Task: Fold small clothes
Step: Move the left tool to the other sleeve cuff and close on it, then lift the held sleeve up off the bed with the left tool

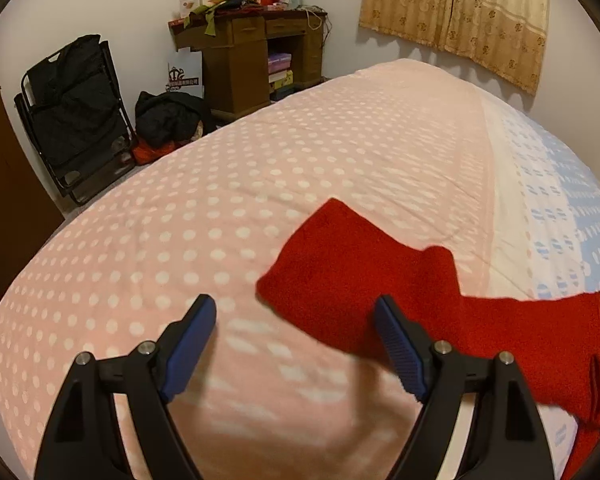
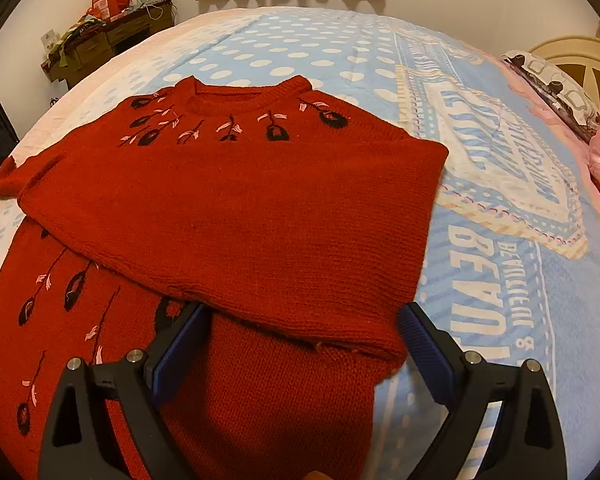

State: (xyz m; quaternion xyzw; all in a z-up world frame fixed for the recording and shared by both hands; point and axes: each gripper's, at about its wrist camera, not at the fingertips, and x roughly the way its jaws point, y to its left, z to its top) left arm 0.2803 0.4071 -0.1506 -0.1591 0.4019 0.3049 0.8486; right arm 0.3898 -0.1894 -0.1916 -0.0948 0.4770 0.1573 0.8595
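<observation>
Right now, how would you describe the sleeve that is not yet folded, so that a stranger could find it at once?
Find the bed with its pink, white-dotted blanket. The red knitted sweater lies on it, and one sleeve stretches flat onto the pink part, near the open left gripper. It is plain red with no embroidery, while the sweater's front carries black and pink flowers.

We see a red sweater (image 2: pixel 236 208) of coarse, matt knitted wool with embroidered black and pink flowers. Its sleeve (image 1: pixel 340 272) looks fuzzy. The bed (image 1: pixel 180 240) wears a soft, matt fleece blanket. Each hand-held gripper, left (image 1: pixel 296 312) and right (image 2: pixel 302 320), is matt black plastic with ribbed blue pads (image 1: pixel 400 344) and shiny metal pins (image 1: pixel 442 347). The far desk (image 1: pixel 240 64) is dark wood.
</observation>
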